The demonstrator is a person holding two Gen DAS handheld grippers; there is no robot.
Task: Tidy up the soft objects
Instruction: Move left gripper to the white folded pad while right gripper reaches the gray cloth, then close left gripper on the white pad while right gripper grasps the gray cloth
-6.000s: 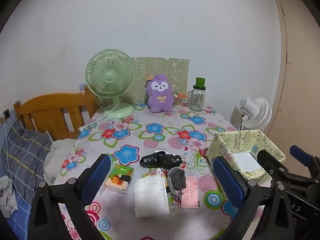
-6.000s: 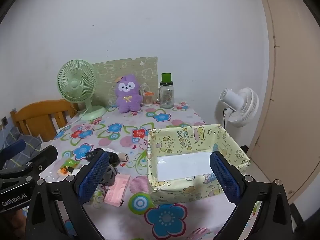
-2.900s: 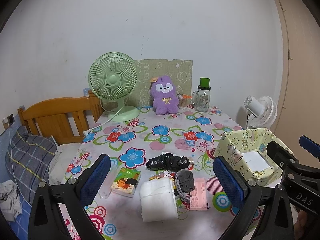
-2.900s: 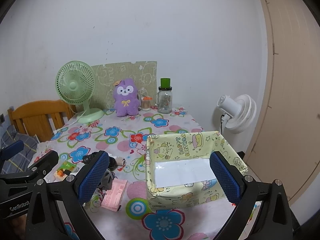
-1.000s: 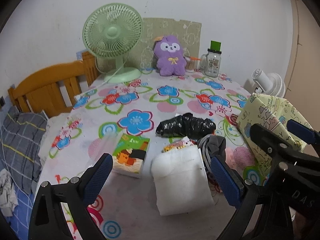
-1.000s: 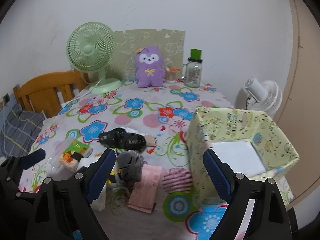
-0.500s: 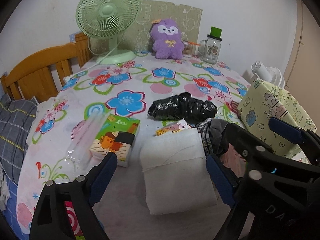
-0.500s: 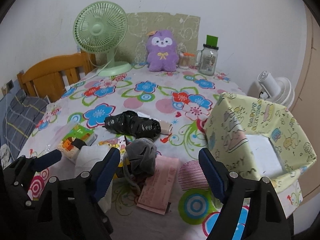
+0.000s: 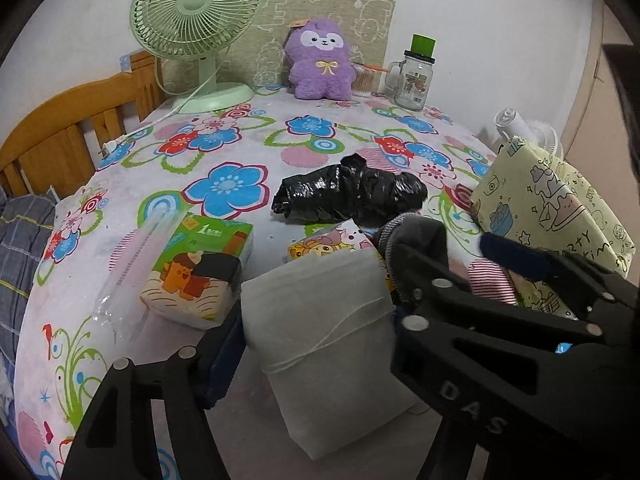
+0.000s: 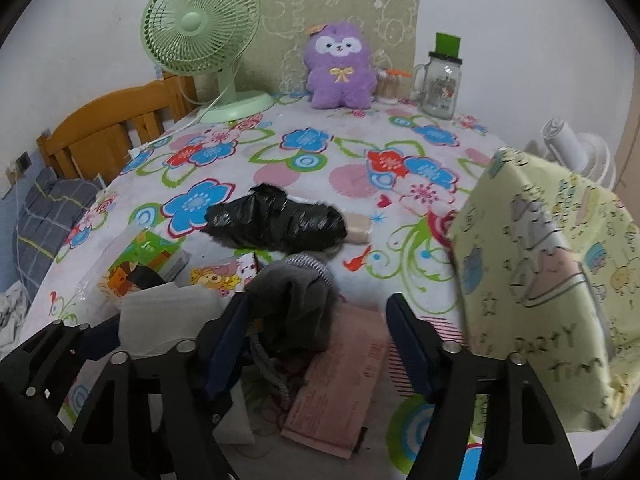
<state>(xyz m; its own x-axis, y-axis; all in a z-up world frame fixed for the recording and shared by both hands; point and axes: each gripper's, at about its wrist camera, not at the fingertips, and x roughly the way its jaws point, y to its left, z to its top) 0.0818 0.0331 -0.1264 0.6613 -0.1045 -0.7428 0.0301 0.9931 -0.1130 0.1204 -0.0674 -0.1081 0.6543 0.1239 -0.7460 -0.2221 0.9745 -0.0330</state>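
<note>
Left gripper (image 9: 316, 344) straddles the white pad (image 9: 332, 344), jaws wide; right gripper (image 10: 316, 344), also wide, brackets the grey cloth (image 10: 296, 304). Nothing looks sorted yet; the box (image 10: 552, 280) sits right of it.

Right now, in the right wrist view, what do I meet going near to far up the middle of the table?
Pink packet → grey cloth bundle → black plastic bag → purple plush toy at the far edge.
</note>
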